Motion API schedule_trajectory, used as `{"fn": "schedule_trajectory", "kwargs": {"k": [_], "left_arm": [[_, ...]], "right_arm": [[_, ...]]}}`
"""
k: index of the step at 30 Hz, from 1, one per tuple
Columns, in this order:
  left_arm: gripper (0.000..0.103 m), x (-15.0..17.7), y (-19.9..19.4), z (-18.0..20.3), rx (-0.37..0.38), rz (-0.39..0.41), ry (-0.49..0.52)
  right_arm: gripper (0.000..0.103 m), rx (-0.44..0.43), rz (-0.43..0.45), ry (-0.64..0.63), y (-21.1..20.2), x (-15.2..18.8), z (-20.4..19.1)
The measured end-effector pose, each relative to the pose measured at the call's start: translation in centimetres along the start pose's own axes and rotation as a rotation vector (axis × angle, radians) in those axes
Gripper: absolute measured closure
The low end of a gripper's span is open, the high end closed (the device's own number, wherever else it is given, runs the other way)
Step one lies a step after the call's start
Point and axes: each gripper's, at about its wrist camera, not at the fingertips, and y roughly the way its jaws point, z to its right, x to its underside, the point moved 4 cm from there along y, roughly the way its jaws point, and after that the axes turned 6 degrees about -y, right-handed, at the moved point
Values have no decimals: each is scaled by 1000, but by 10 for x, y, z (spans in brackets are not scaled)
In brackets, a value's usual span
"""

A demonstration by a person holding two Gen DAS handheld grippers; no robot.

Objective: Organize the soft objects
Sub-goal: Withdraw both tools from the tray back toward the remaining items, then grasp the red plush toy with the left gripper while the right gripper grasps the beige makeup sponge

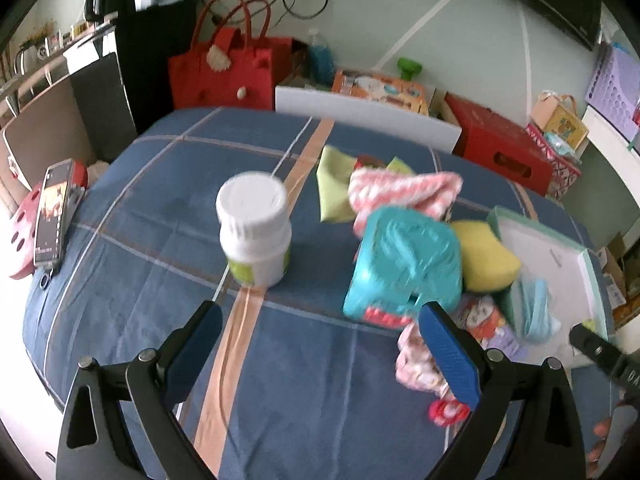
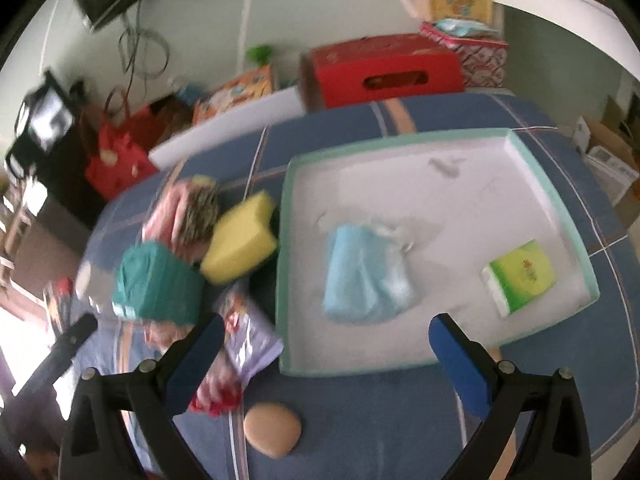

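Beyond the spread-apart right gripper (image 2: pixel 326 346) lies a crumpled blue face mask (image 2: pixel 366 274) in the tray (image 2: pixel 556 208); left gripper (image 1: pixel 320 336) likewise agape.

**Free room and obstacles**

Open blue cloth (image 1: pixel 288 360) near the left gripper (image 1: pixel 320 344); white bottle (image 1: pixel 255 228) stands upright far left of centre. Right of it, teal pack (image 1: pixel 404 264), sponge (image 1: pixel 486 256) and striped cloth (image 1: pixel 404 190) crowd together. Tray (image 2: pixel 552 184): far half bare; blue mask (image 2: pixel 364 276) and green tissue pack (image 2: pixel 520 276) lie apart.
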Motion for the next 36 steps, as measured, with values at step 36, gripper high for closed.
{"fn": "schedule_trajectory", "kwargs": {"k": [36], "left_arm": [[5, 66, 54, 23, 113, -432, -11]], "right_arm": [[5, 29, -354, -235, 71, 100, -73]]}}
